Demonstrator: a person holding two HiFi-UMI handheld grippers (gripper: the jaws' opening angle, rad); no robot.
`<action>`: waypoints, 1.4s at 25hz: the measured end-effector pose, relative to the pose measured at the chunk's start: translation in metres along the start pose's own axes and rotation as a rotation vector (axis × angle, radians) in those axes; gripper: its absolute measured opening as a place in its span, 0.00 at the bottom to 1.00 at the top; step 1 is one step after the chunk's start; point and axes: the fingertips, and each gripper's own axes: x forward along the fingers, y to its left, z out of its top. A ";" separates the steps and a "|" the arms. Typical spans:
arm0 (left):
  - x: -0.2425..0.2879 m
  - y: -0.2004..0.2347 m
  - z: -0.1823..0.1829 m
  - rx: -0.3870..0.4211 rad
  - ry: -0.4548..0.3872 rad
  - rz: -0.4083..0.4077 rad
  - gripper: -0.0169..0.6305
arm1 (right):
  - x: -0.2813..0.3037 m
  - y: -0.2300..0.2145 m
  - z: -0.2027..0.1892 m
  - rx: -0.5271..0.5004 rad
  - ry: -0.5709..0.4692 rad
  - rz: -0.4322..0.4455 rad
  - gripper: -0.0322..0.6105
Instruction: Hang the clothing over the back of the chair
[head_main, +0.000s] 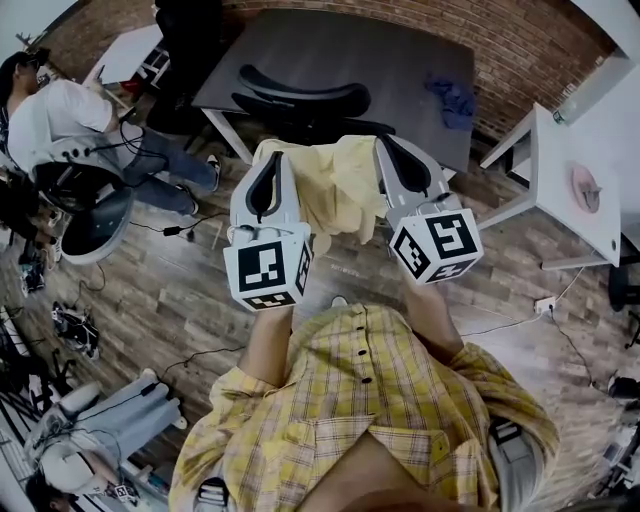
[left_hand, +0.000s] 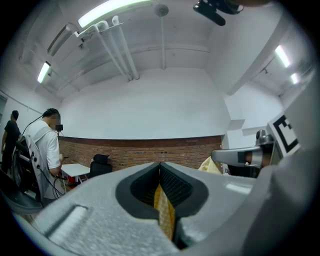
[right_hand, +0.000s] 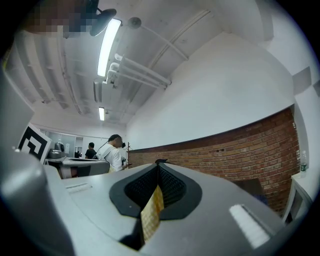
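text: none legible | brands, numbers: none | marker cubes — square patterns only (no letters)

The head camera looks steeply down from above the person's shoulders. The left tongs and right tongs sit close beneath it, and the chair and wooden floor lie farther off. Each gripper camera rides just behind its own jaws, which fill the lower half of its view. Both tilt upward, so the ceiling and a band of brick wall lie beyond. All three views catch that wall, a person in a white shirt, and the yellow cloth pinched in both tongs. The left gripper view also takes in the right tongs at its right edge.
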 end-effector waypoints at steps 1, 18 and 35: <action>0.002 0.003 0.001 0.001 -0.003 -0.005 0.04 | 0.002 0.000 0.001 -0.001 -0.001 -0.006 0.07; 0.040 0.035 0.026 0.028 -0.058 0.004 0.04 | 0.047 -0.001 0.021 -0.039 -0.037 0.019 0.07; 0.087 0.036 0.074 0.080 -0.136 0.004 0.04 | 0.088 -0.020 0.071 -0.090 -0.095 0.123 0.07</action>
